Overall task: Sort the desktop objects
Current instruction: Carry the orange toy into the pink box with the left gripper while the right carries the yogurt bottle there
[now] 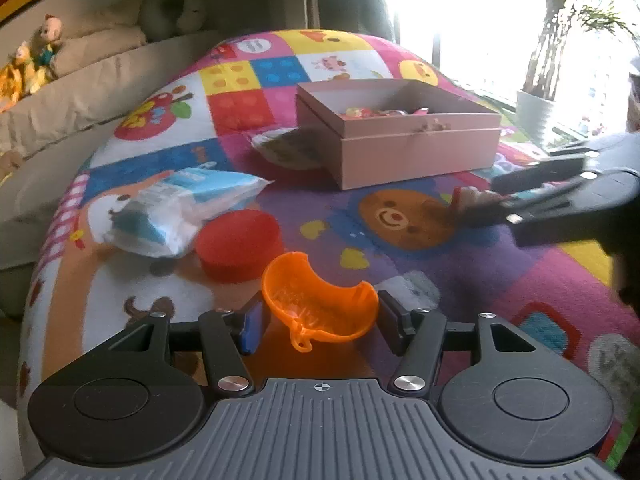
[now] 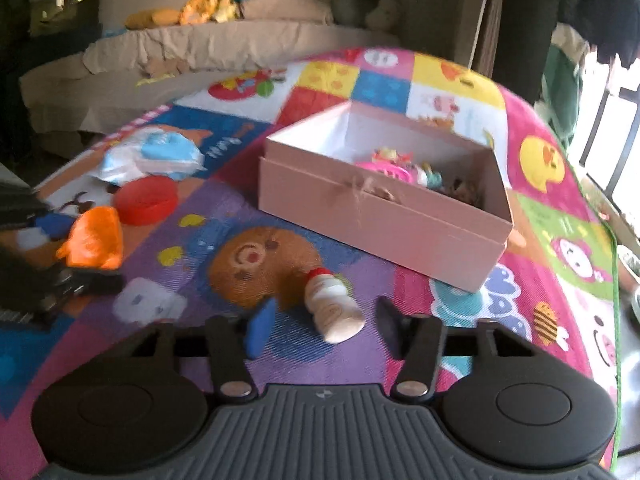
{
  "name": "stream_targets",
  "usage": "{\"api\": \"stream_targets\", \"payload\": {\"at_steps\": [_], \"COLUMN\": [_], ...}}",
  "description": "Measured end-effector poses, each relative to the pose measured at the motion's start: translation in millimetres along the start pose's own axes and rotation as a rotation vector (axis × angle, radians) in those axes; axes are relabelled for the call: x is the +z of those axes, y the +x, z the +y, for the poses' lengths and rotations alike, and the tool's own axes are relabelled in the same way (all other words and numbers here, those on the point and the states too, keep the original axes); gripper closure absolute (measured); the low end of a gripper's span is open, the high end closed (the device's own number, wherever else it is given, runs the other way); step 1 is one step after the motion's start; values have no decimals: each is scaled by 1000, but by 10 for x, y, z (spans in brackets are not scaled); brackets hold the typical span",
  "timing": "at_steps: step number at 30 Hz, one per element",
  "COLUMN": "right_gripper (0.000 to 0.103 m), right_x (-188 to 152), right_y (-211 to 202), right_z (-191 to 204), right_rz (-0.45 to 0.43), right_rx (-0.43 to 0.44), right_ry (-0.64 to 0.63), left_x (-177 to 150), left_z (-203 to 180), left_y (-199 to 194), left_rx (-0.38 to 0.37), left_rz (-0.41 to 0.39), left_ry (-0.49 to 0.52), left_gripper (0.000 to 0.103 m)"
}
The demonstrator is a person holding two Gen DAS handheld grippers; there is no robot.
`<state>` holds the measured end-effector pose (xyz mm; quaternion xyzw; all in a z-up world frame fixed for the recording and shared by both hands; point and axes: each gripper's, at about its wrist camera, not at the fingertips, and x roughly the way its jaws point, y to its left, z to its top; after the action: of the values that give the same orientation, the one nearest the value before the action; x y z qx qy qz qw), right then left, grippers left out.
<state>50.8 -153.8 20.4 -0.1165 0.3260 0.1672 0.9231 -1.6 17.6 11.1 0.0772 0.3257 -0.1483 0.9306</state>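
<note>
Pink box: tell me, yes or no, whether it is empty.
No: the open pink box already holds several small colourful items, seen in the right wrist view.

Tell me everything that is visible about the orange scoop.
The orange scoop looks like thin, translucent plastic, a curved bowl with a small loop tab at its near end. It sits open side up between the pads of the left gripper, which close on its two sides. It is just above the play mat, with the red lid behind it, apart.
</note>
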Motion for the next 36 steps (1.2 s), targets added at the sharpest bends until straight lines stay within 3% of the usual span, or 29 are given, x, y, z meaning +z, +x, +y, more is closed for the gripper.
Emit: {"api": "stream_targets", "payload": {"at_steps": [4,8,11,15,18,22,28,33,36], "right_gripper": [78,78,78,78,78,78,78,78,77], "right_x": [83,136,390,999,1346,1531,1635,1779,1834], "right_y": [128,-96,-563,-1219,-1353,-995,-84,554,792], "right_z": [-69,-116,-229,-564,-763,-948,-1075,-1027,-946], "right_rz": [68,88,-23,-233,-309,-252,-109,-58,-47], "right_rx": [37,107,118,88,41,5,43,98,87], "right_ry": [25,40,21,46,61,106,187,222,218], "left_x": [6,98,384,1006,1405,1665,1622,1555,1461], "left_z": [-9,-23,-46,-133,-268,-377,-323,-45,102], "left_y": [-17,-105,-264,-446,-347,127,943,955,800], "left_rx": [-11,-30,-52,-59,-58,-86,-93,-122,-85], "left_rz": [-4,-23,-88,-244,-325,-295,-199,-198,-199], "left_ry": [-3,-8,20,102,173,180,109,10,-3], "left_gripper": [41,41,41,41,41,41,40,17,16]}}
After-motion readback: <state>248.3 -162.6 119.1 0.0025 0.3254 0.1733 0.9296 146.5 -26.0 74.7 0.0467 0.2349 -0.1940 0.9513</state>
